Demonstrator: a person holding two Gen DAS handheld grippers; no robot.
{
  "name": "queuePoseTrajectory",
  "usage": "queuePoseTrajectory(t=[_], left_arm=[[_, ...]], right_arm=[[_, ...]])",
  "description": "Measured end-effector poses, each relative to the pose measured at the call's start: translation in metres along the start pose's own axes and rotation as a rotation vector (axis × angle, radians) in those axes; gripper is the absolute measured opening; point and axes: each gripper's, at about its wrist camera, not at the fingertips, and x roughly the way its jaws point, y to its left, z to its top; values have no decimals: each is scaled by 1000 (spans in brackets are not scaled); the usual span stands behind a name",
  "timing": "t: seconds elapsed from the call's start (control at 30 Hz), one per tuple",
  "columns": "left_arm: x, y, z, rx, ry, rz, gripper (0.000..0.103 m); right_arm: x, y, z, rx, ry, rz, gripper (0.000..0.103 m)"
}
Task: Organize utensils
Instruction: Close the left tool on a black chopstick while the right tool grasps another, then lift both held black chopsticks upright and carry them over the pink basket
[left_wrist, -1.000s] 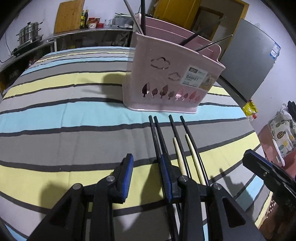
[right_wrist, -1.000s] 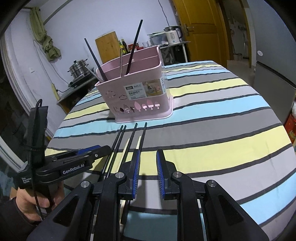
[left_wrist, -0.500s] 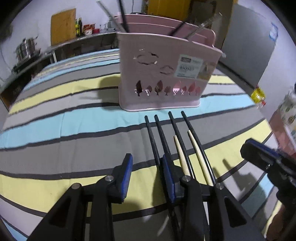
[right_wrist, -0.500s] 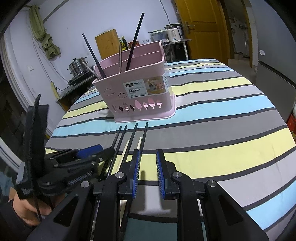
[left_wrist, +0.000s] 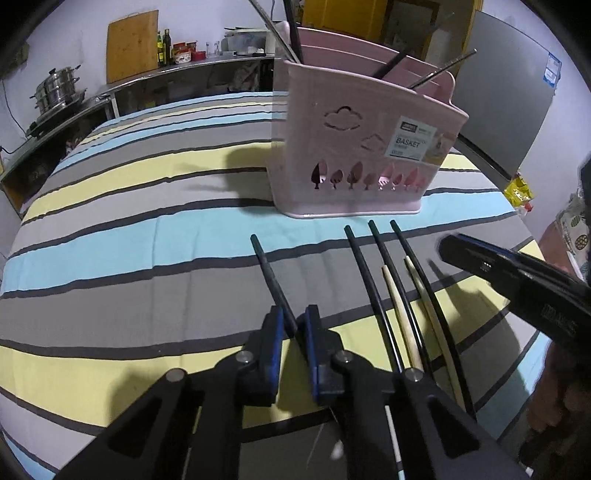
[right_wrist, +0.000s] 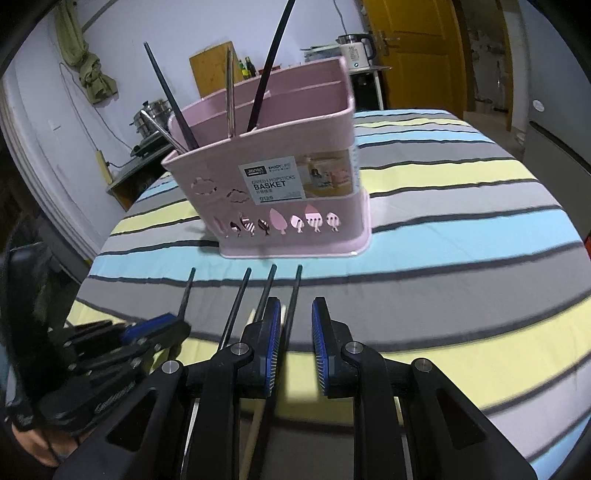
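Observation:
A pink divided chopstick basket (left_wrist: 362, 147) stands on the striped tablecloth (left_wrist: 147, 236), with several chopsticks upright in it; it also shows in the right wrist view (right_wrist: 288, 184). My left gripper (left_wrist: 293, 328) is shut on a black chopstick (left_wrist: 271, 277), which is swung left away from the row. Three black chopsticks (left_wrist: 369, 280) and two pale ones (left_wrist: 397, 306) lie beside it. My right gripper (right_wrist: 293, 325) is open over the rightmost black chopstick (right_wrist: 293, 295). The left gripper also shows in the right wrist view (right_wrist: 155, 332).
The round table's edge drops off at right (right_wrist: 576, 258) and left (left_wrist: 14, 236). A counter with a steel pot (left_wrist: 55, 88), bottles and a cutting board stands behind. A yellow door (right_wrist: 417, 51) and a fridge (left_wrist: 509, 103) are further back.
My left gripper has closed on the leftmost black chopstick and pulled it left, apart from the others. My right gripper has moved closer to the basket, still open.

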Motion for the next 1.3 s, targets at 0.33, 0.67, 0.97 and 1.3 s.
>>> queuePoseTrajectory(t=[0.33, 0.67, 0.97, 1.3], left_arm=[[15, 9, 22, -75, 40, -67, 13], [22, 1, 33, -72, 52, -65, 15], [25, -17, 37, 14, 51, 29, 8], [-25, -26, 52, 25, -30, -36, 6]], right_arm=[[30, -8, 6, -17, 76, -35, 7], [20, -32, 9, 47, 108, -64, 7], [26, -17, 14, -17, 127, -127, 7], [-19, -10, 27, -13, 36, -68, 6]])
